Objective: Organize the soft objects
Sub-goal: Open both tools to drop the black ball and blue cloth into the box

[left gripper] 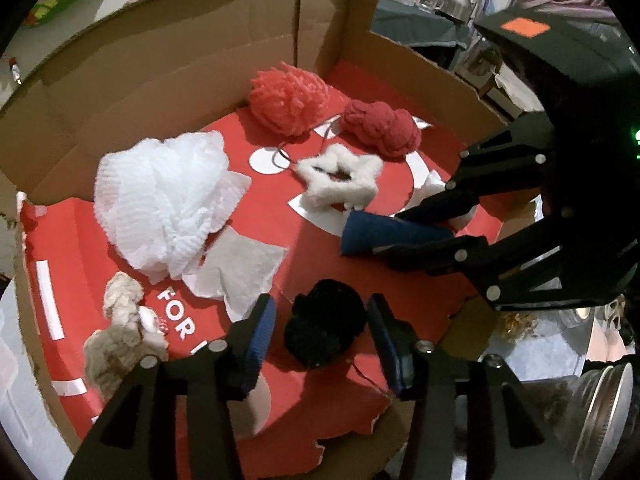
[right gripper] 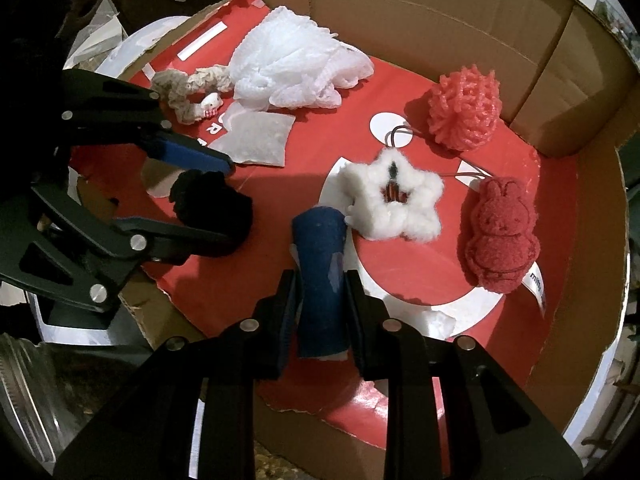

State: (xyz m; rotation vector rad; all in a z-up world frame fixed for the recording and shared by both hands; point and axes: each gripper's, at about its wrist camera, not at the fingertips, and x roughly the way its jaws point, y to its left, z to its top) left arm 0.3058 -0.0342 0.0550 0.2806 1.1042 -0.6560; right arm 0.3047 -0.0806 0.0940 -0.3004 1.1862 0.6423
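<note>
Cardboard box (right gripper: pixel 560 80), red liner. My left gripper (left gripper: pixel 320 336) fingers wide, straddling black pom-pom (left gripper: pixel 324 332); could snag it when lifting. Right gripper (right gripper: pixel 320 312) clamps blue roll (right gripper: pixel 320 272); may slip.

A: Red printed cardboard sheet (right gripper: pixel 304 152), white markings. White fluffy star (right gripper: pixel 394 200), dark red rabbit-shaped plush (right gripper: pixel 502 236).

B: Coral looped pompom (right gripper: pixel 464 108), black fuzzy ball (left gripper: pixel 324 334), white mesh pouf (left gripper: pixel 164 200).
</note>
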